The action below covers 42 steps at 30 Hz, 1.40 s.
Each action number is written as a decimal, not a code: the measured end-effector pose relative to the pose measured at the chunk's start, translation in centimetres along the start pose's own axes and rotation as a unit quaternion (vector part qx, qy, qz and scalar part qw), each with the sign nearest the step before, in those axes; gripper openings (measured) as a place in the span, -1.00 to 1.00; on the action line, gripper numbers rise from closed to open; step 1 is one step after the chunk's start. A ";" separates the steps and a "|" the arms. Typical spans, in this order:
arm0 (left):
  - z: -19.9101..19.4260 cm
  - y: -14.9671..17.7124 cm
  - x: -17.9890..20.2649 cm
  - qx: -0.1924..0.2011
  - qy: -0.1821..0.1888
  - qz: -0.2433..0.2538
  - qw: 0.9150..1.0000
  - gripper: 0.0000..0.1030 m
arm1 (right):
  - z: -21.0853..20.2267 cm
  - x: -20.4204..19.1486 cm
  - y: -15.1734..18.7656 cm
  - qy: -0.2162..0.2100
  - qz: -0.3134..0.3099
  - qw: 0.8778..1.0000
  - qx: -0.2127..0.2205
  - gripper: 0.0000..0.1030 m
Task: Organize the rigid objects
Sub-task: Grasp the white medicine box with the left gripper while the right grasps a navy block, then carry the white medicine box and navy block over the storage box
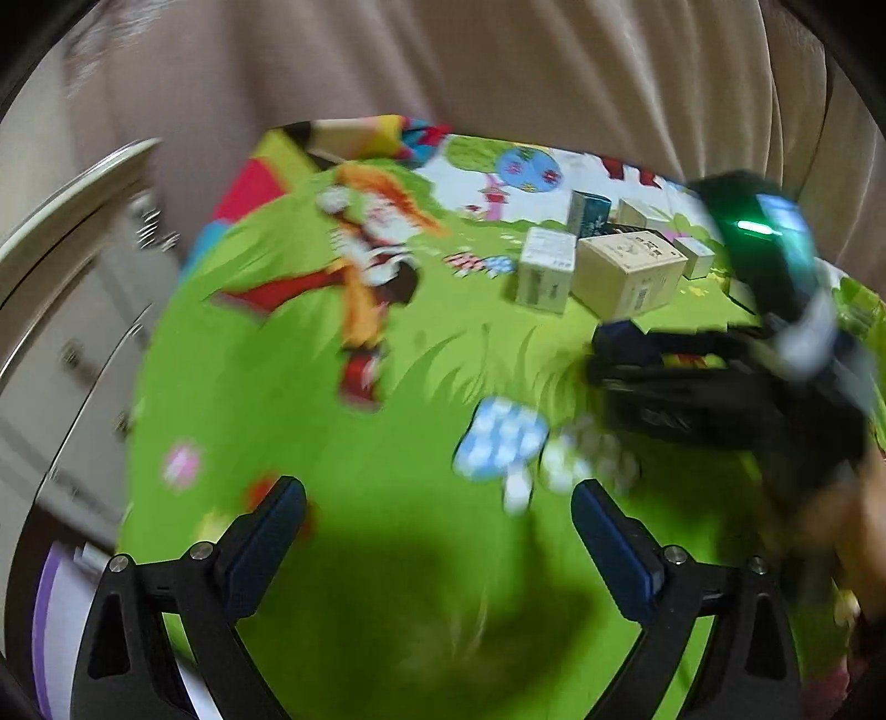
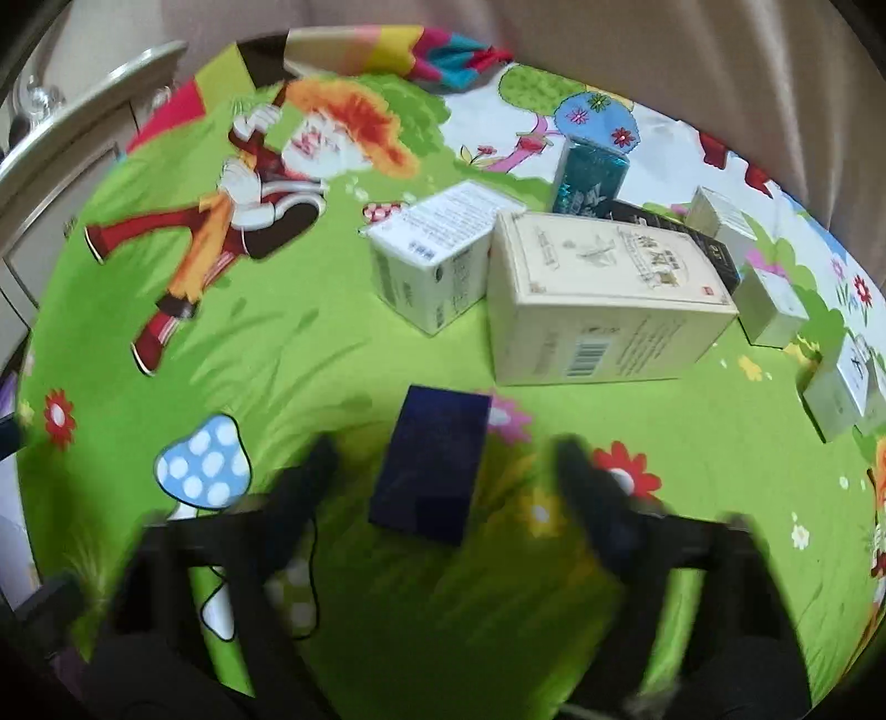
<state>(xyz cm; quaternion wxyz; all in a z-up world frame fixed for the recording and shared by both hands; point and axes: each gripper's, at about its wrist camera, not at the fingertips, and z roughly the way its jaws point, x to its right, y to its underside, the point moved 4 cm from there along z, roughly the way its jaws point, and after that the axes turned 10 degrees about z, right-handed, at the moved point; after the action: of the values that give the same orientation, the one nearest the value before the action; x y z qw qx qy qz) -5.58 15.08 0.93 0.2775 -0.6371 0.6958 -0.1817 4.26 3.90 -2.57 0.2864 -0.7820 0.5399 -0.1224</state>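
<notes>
Several boxes lie on a green cartoon-print mat (image 2: 277, 354). A dark navy box (image 2: 429, 471) lies flat between the spread fingers of my right gripper (image 2: 443, 459), which is open and blurred; the fingers do not touch it. Behind it sit a large cream box (image 2: 603, 299), a white box (image 2: 432, 255), a teal box (image 2: 590, 177), a black box (image 2: 675, 232) and small white boxes (image 2: 769, 304). My left gripper (image 1: 437, 504) is open and empty over bare mat (image 1: 332, 443). The right gripper (image 1: 720, 376) shows at right in the left wrist view, beside the cream box (image 1: 626, 271).
A beige curtain (image 2: 664, 50) hangs behind the mat. A white cabinet with a rounded top (image 2: 72, 149) stands at the left. More small white boxes (image 2: 847, 387) sit at the mat's right edge.
</notes>
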 end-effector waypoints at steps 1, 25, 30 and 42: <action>0.7 -0.7 0.2 0.000 0.001 0.009 1.000 0.90 | -0.5 0.3 0.2 -0.002 -0.003 1.000 -0.001 -0.39; 5.2 -3.5 8.0 0.019 0.096 0.009 0.995 -0.23 | -7.5 9.7 8.2 0.014 0.024 0.999 0.028 -0.39; 0.1 2.1 10.2 0.040 0.085 0.003 0.996 -0.22 | -7.9 9.7 8.4 0.029 0.030 0.998 0.036 -0.40; -18.1 -3.7 12.6 0.278 0.061 0.038 0.958 -0.21 | -27.4 12.3 9.9 0.076 0.113 0.936 0.323 -0.40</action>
<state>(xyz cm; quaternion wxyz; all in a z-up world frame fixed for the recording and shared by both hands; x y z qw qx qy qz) -14.25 0.32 15.31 0.4077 -0.4958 0.6568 -0.3956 -12.30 -18.52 12.31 0.4936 -0.5691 0.5765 -0.3164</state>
